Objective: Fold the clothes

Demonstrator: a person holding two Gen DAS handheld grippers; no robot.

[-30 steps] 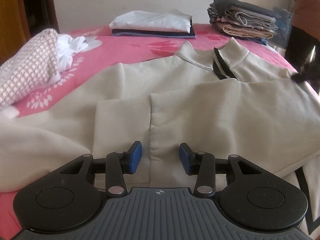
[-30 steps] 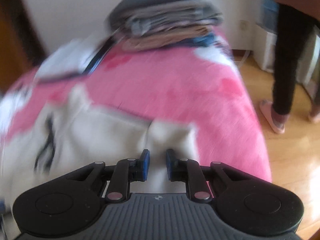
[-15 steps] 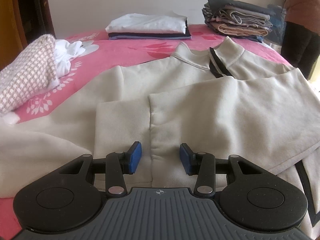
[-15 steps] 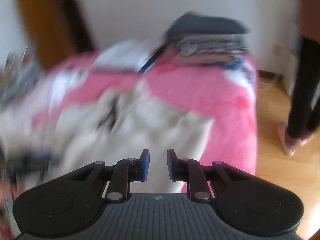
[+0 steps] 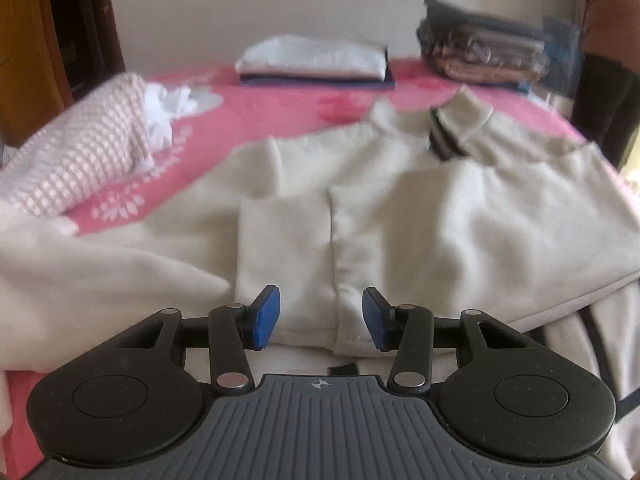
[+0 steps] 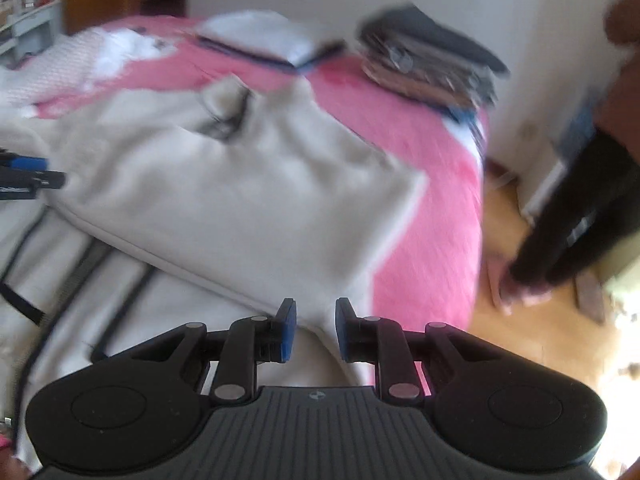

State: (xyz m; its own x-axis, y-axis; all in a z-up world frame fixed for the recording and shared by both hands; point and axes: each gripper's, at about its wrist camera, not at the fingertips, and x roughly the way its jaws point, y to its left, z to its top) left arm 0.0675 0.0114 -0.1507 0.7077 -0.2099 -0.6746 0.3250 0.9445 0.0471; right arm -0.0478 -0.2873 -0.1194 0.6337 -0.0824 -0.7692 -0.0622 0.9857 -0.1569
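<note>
Sweatshirt (image 5: 400,216) — one; stacks — two

No writing, label, brand or number could be read anywhere in either view. The one sign was a small round crosshair mark at the front edge of each gripper's ribbed grey body, on the left gripper (image 5: 321,322) and on the right gripper (image 6: 316,330) alike. The shelf (image 6: 30,20) at the far left held small items too blurred to read.
</note>
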